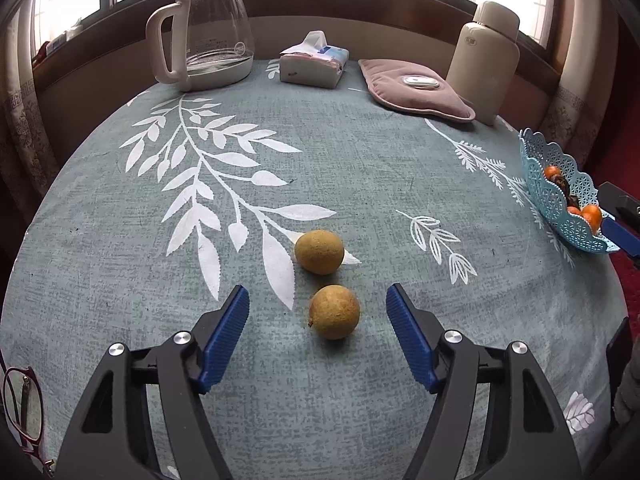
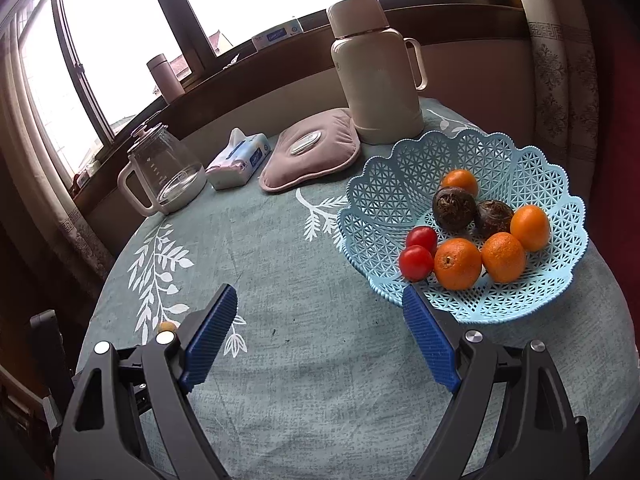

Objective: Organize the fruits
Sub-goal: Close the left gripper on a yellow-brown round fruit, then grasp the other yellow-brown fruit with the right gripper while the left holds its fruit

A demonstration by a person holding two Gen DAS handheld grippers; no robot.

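Two brown round fruits lie on the green tablecloth in the left wrist view: the near fruit (image 1: 334, 311) and the far fruit (image 1: 319, 251). My left gripper (image 1: 318, 300) is open, its blue pads on either side of the near fruit without touching it. My right gripper (image 2: 316, 300) is open and empty, just in front of the light blue lattice basket (image 2: 400, 176). The basket holds several oranges (image 2: 457, 264), two red tomatoes (image 2: 416, 263) and two dark brown fruits (image 2: 454, 208). The basket also shows at the right edge of the left wrist view (image 1: 556, 168).
At the table's back stand a glass kettle (image 1: 208, 36), a tissue pack (image 1: 314, 62), a pink pad (image 1: 412, 90) and a cream thermos (image 1: 486, 60). Red glasses (image 1: 22, 412) lie at the near left edge. A windowsill runs behind.
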